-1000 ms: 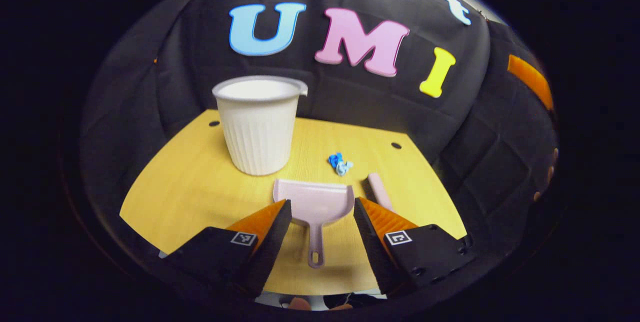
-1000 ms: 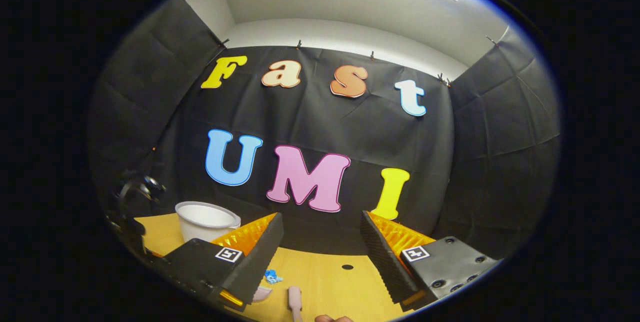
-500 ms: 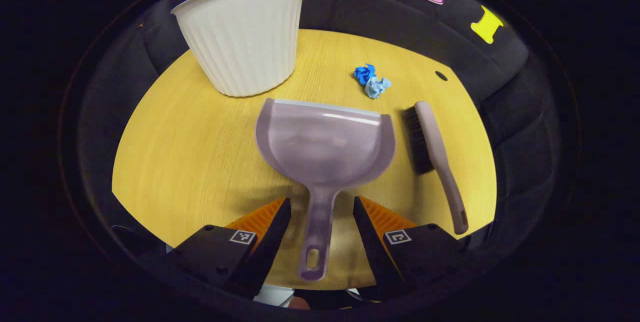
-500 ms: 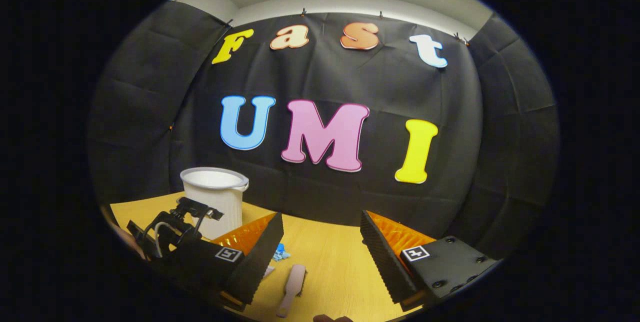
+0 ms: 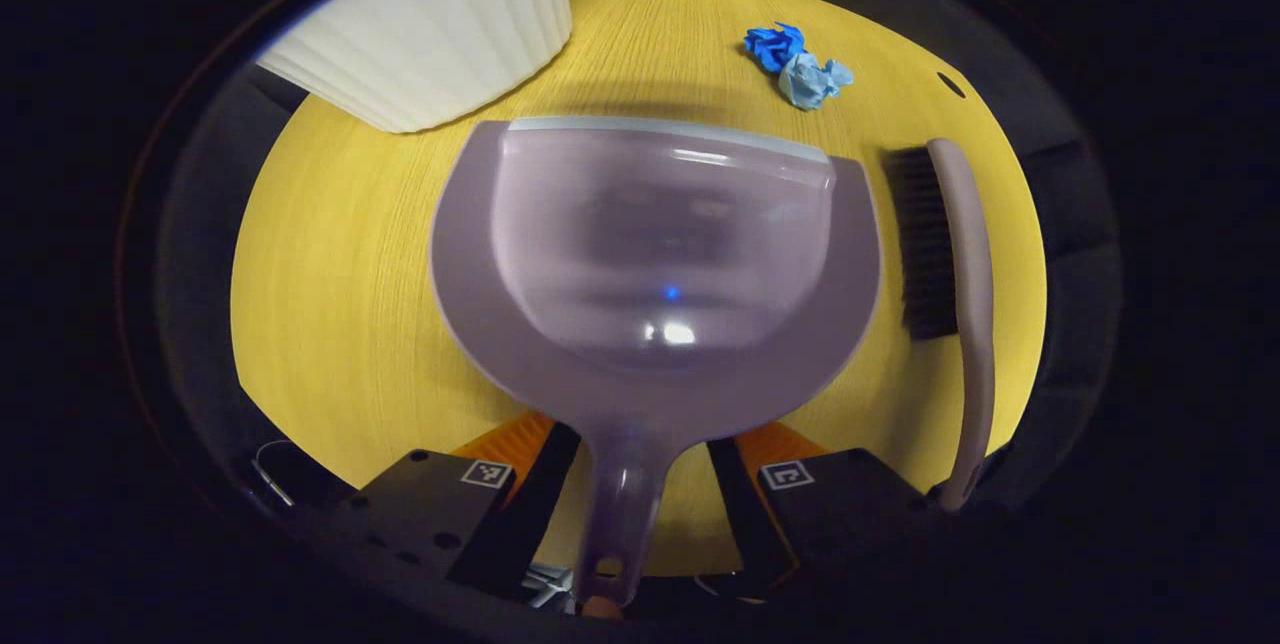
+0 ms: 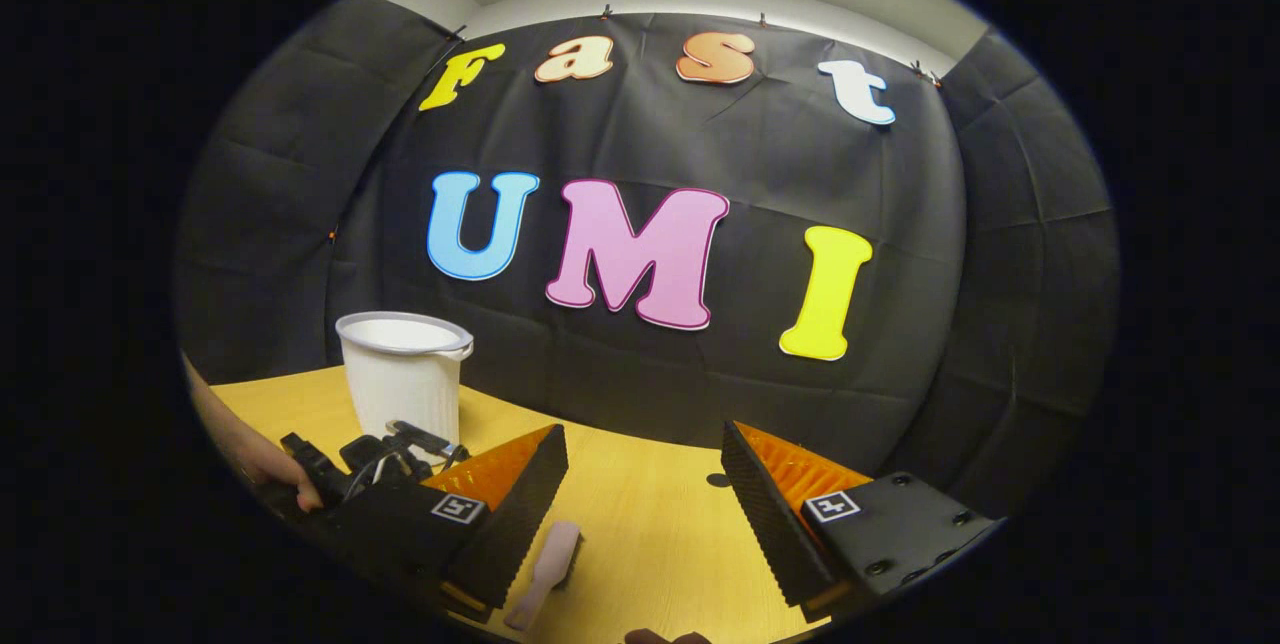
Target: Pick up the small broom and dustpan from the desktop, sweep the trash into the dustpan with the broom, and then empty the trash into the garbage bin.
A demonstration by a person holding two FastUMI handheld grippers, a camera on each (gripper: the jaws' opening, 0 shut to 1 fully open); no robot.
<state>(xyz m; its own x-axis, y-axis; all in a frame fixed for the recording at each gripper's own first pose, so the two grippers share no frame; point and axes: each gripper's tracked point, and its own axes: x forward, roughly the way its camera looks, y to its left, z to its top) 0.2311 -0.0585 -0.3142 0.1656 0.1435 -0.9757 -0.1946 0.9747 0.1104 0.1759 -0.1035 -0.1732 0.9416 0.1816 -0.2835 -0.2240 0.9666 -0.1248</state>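
Note:
A pale mauve dustpan (image 5: 650, 254) lies flat on the yellow desktop (image 5: 330, 304), mouth toward the far side. Its handle (image 5: 618, 509) runs back between the fingers of my left gripper (image 5: 635, 499), which is open and straddles it with a gap on the right side. The small broom (image 5: 965, 264) lies to the right of the pan, bristles facing it. Two crumpled blue paper scraps (image 5: 797, 64) sit beyond the pan's far right corner. My right gripper (image 6: 645, 524) hangs open above the desktop (image 6: 650, 534), with the broom (image 6: 545, 564) just below its left finger.
The white ribbed garbage bin (image 5: 430, 34) stands at the far left, close to the dustpan's far edge. In the right gripper view the bin (image 6: 403, 374) stands behind the left gripper's body (image 6: 375, 454), held by a hand (image 6: 255, 459). A small hole (image 5: 946, 84) marks the desktop's far right.
My left gripper has dropped and pushed forward, so the dustpan's handle now lies between its fingers. The right gripper has barely shifted; the left gripper sits lower in its view.

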